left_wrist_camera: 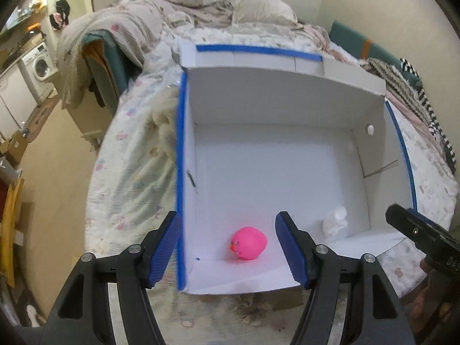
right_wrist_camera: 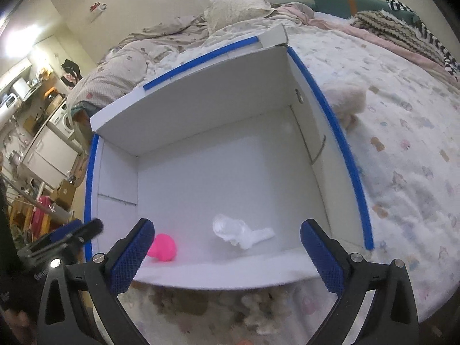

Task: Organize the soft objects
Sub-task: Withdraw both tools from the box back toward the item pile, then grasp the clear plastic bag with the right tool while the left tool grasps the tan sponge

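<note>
A white cardboard box (left_wrist_camera: 287, 92) with blue tape on its rims stands open on the bed; it also shows in the right wrist view (right_wrist_camera: 201, 115). A pink soft toy (left_wrist_camera: 249, 243) lies on the box floor near the front wall, seen too in the right wrist view (right_wrist_camera: 163, 247). A white soft object (left_wrist_camera: 335, 221) lies to its right, also in the right wrist view (right_wrist_camera: 240, 233). My left gripper (left_wrist_camera: 230, 247) is open and empty above the pink toy. My right gripper (right_wrist_camera: 227, 256) is open and empty above the front wall.
The bed (right_wrist_camera: 402, 149) has a patterned fluffy cover, with crumpled blankets and a pillow (left_wrist_camera: 264, 8) behind the box. A fluffy cream item (right_wrist_camera: 348, 97) lies right of the box. A washing machine (left_wrist_camera: 40, 66) and clutter stand on the floor at the left.
</note>
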